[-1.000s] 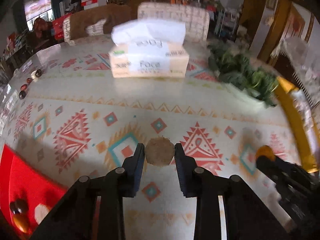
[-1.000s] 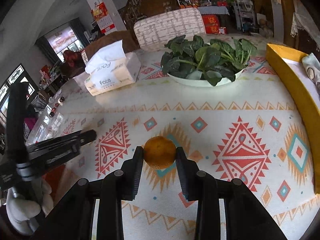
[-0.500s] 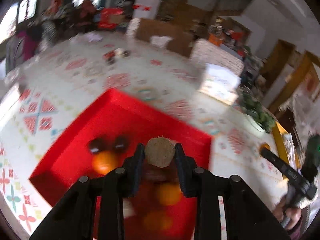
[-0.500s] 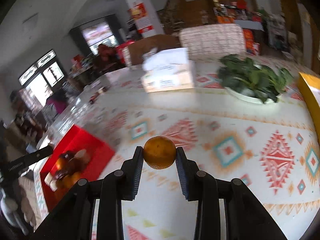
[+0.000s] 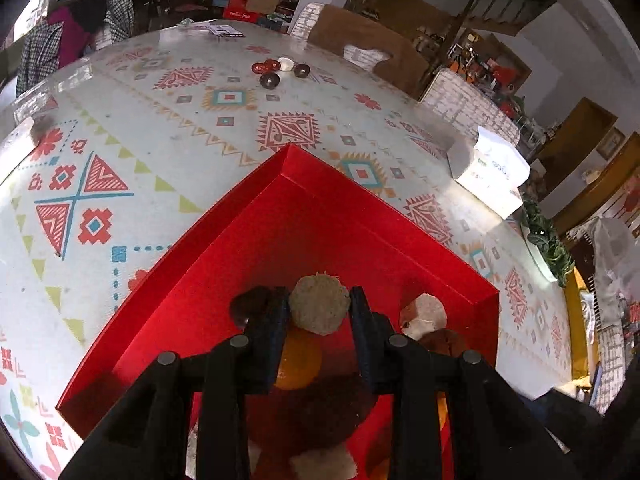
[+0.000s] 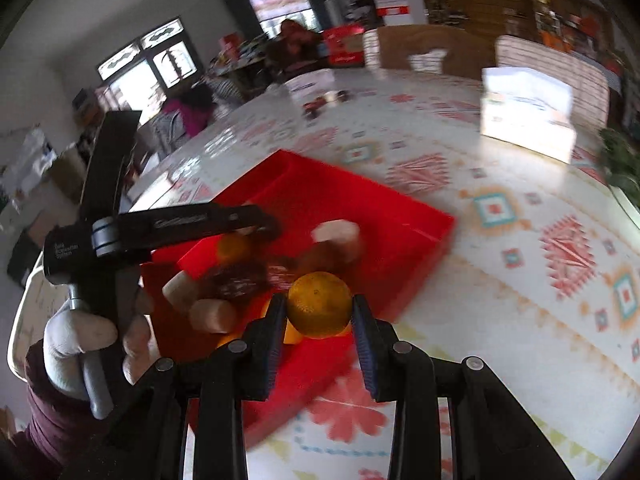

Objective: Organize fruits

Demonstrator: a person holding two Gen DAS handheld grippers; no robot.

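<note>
Two grippers, both loaded: the left gripper [image 5: 319,307] is clamped on a fuzzy brown kiwi [image 5: 319,303] over the red tray [image 5: 256,208], and the right gripper [image 6: 319,312] pinches an orange [image 6: 319,305] above the tray's near edge. More fruit's piled inside the tray on the patterned tablecloth [image 5: 120,128].

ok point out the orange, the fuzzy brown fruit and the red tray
orange [image 6: 319,305], right wrist view, front face
fuzzy brown fruit [image 5: 319,303], left wrist view, middle
red tray [image 5: 288,156], left wrist view, far corner rim

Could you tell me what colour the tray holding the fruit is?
The tray is bright red, clearest in the left wrist view.
</note>
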